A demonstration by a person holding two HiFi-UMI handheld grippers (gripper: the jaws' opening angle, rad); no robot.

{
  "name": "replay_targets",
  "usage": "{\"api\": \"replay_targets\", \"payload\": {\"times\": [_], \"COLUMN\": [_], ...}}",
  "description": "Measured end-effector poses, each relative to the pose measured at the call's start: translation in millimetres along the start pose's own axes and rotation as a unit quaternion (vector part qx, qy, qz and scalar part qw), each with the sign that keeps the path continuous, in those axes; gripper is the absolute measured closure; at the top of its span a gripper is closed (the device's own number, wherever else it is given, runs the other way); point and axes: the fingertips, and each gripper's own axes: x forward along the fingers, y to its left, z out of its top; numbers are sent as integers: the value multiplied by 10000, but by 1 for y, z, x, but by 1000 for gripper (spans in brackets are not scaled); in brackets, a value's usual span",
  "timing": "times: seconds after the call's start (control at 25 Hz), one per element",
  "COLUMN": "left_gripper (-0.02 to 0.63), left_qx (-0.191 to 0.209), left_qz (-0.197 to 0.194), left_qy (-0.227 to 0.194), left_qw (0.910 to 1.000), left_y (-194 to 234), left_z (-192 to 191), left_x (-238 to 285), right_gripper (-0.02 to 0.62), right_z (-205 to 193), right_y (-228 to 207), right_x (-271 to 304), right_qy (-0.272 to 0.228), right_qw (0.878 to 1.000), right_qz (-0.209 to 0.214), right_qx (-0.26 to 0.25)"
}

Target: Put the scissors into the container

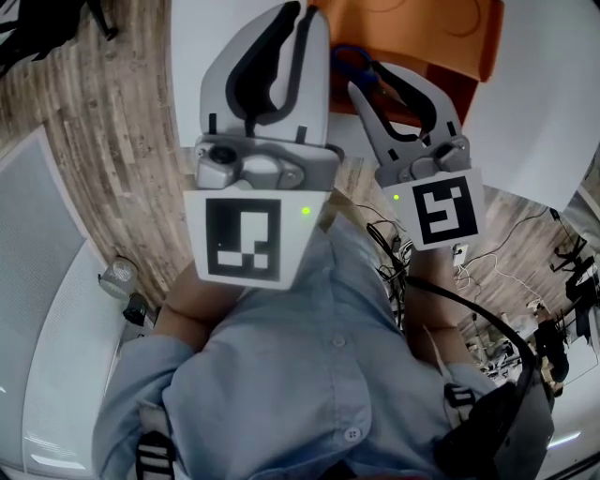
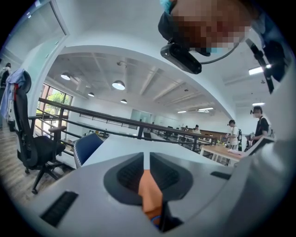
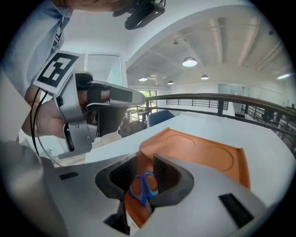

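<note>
The blue-handled scissors (image 3: pixel 143 187) lie in the near corner of the orange tray (image 3: pixel 199 152) on the white table. My right gripper (image 3: pixel 145 159) hovers just over them, open, and its pads do not press on the handles. From the head view the scissors (image 1: pixel 352 58) show at the tray's (image 1: pixel 441 37) edge, just past the right gripper (image 1: pixel 375 77). My left gripper (image 1: pixel 298 19) is raised beside it on the left, jaws together with nothing in them. In the left gripper view the left gripper (image 2: pixel 144 157) looks down past a strip of the tray (image 2: pixel 150 190).
The white table (image 1: pixel 544 94) runs off to the right and behind the tray. Wood flooring (image 1: pixel 122 141) lies to the left, and cables (image 1: pixel 487 272) trail on the floor at right. A black office chair (image 2: pixel 32 148) and a railing stand farther off, with people beyond.
</note>
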Motion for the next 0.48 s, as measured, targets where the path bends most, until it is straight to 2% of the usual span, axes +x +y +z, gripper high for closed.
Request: {"api": "replay_targets", "payload": {"times": [0.28,0.48], "left_gripper": [561,561], "left_qx": [172,313], "left_qz": [-324,-638], "left_qy": [-419,-836], "left_qw": [9984,9940], "left_y": [-23,-49], "left_z": [35,62], "left_x": [-32,-73], "right_gripper": [505,548], "right_z": [52,92], "right_y": [10,29], "right_x": [-36,-80], "right_qy": [-838,-1556], "right_qw": [9954,9837], "right_qz": [-424,-907], "right_qx": [209,-10]}}
